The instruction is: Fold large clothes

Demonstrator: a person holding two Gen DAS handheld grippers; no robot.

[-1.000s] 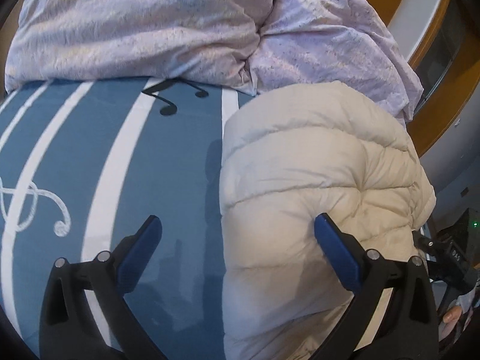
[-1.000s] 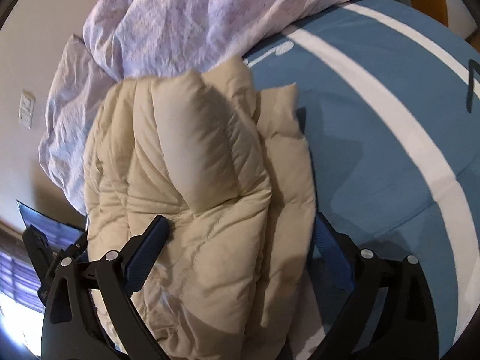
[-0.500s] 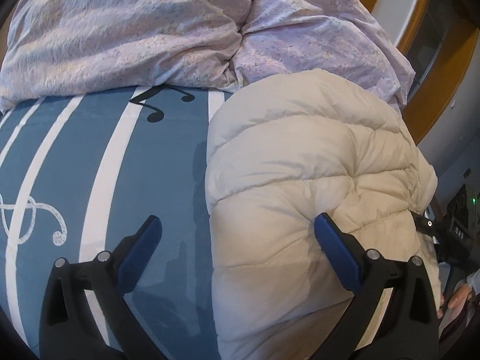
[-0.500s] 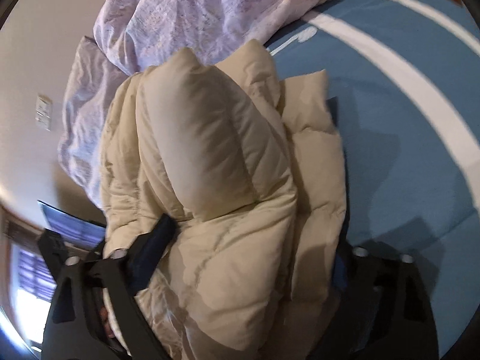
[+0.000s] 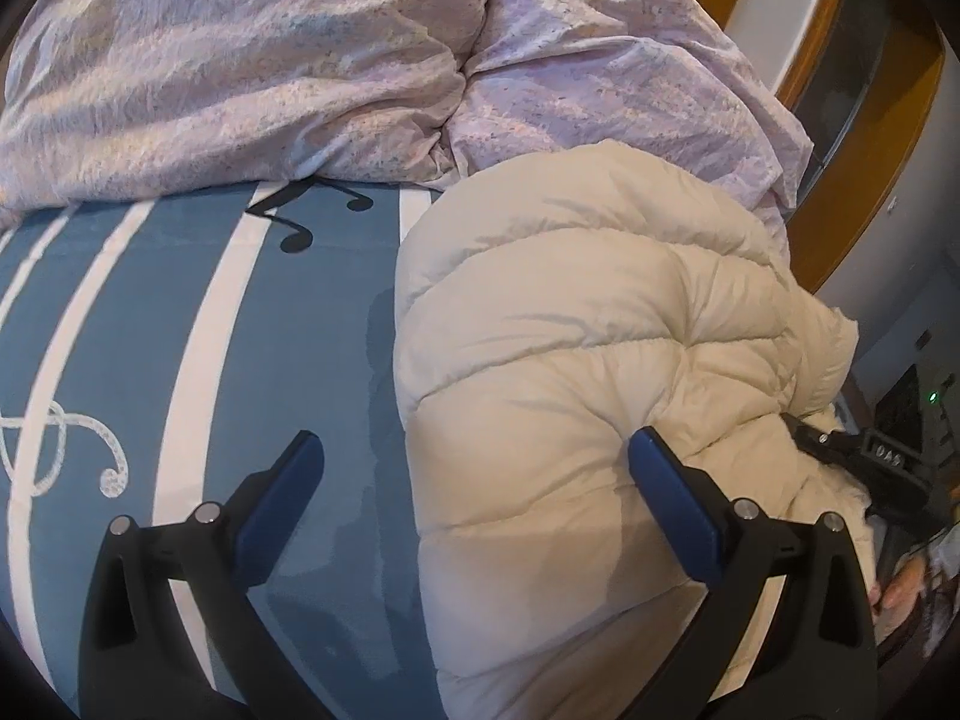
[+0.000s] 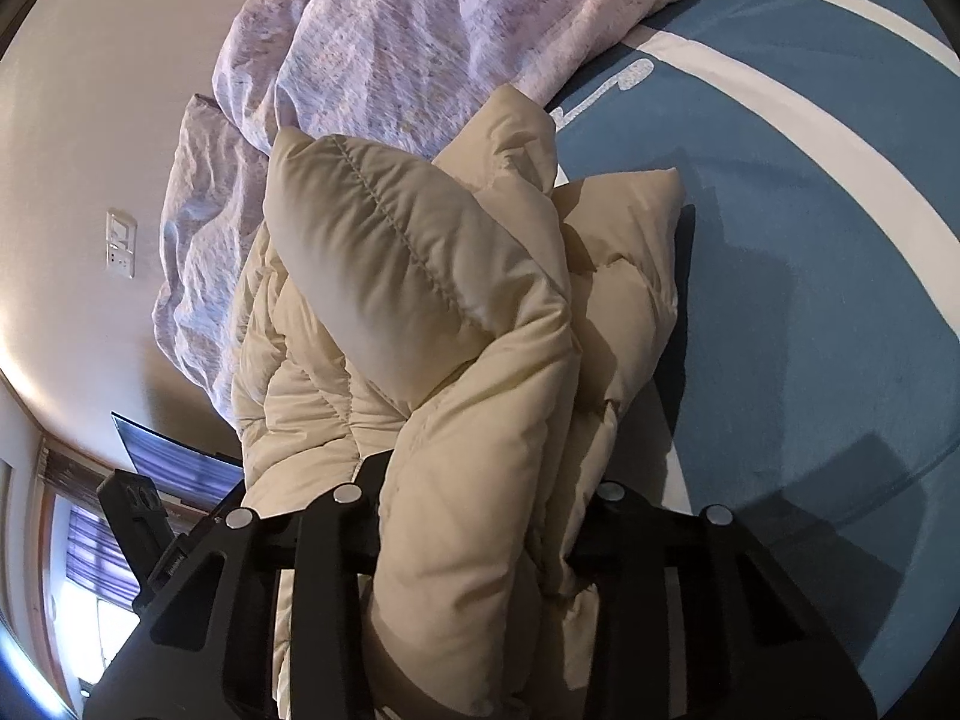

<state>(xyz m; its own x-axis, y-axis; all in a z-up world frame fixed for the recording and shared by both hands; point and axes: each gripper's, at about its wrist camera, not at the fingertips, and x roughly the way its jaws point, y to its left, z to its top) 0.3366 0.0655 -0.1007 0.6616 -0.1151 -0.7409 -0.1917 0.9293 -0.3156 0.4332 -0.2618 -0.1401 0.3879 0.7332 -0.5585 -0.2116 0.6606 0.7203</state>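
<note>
A cream quilted puffer jacket lies bunched and folded on the blue bed cover, at the right in the left wrist view. My left gripper is open, its right finger pressing on the jacket, its left finger over the cover. In the right wrist view the jacket fills the middle. My right gripper is shut on a thick fold of the jacket; its fingertips are buried in the padding.
A crumpled lilac duvet is heaped along the far side of the bed and also shows in the right wrist view. The blue cover has white stripes and music notes. A wooden frame and wall stand at the right.
My right gripper has closed on the jacket fold and the padding has bunched up between its fingers. My left gripper stayed open and the jacket sits slightly closer and higher in its view.
</note>
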